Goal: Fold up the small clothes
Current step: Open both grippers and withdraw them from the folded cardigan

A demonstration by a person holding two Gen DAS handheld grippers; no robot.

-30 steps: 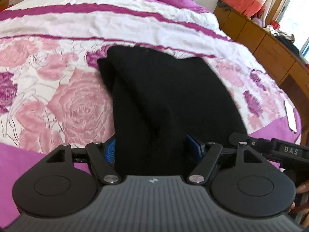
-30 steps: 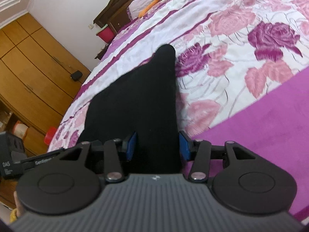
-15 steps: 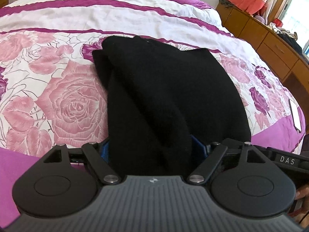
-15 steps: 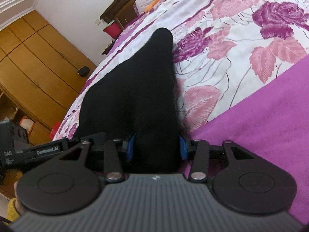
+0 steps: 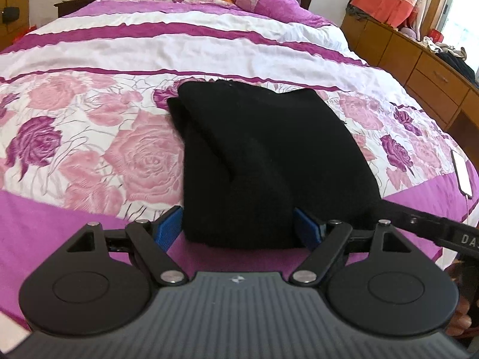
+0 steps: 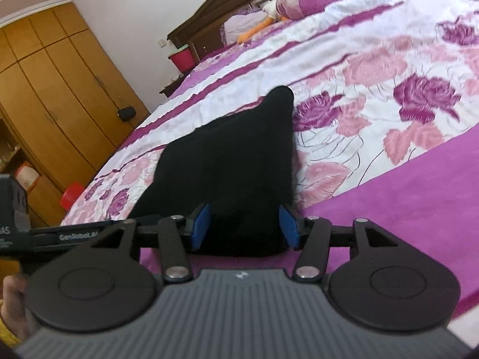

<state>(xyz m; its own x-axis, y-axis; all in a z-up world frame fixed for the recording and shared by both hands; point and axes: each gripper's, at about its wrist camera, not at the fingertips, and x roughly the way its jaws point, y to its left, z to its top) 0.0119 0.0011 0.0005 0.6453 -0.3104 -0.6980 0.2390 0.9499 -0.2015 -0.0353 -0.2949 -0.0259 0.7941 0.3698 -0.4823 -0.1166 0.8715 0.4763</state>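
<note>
- A folded black garment [image 5: 257, 161] lies at the foot of a bed, across the rose-printed bedspread [image 5: 125, 155] and its plain purple border; its near edge sits between the jaws of both hand-held grippers.
- The left gripper [image 5: 238, 224] stands spread wide around the thick near edge, blue pads [image 5: 169, 224] beside the cloth at 9 and 3 o'clock; whether they press it cannot be told.
- The right gripper [image 6: 244, 224] is opening, its blue pads just clear of the cloth between them.
- Risk, as a judgement: a pad snagging the knit while drawing back could drag the top layer and undo the fold; the soft quilt beneath gives little resistance.
- The garment looks thick, matte and fuzzy, with rounded folded edges and a corner peaking at 12 o'clock in the right view.
- The bedspread is quilted and embossed; a white phone [image 5: 461, 176] lies near the bed's edge at 3 o'clock.
</note>
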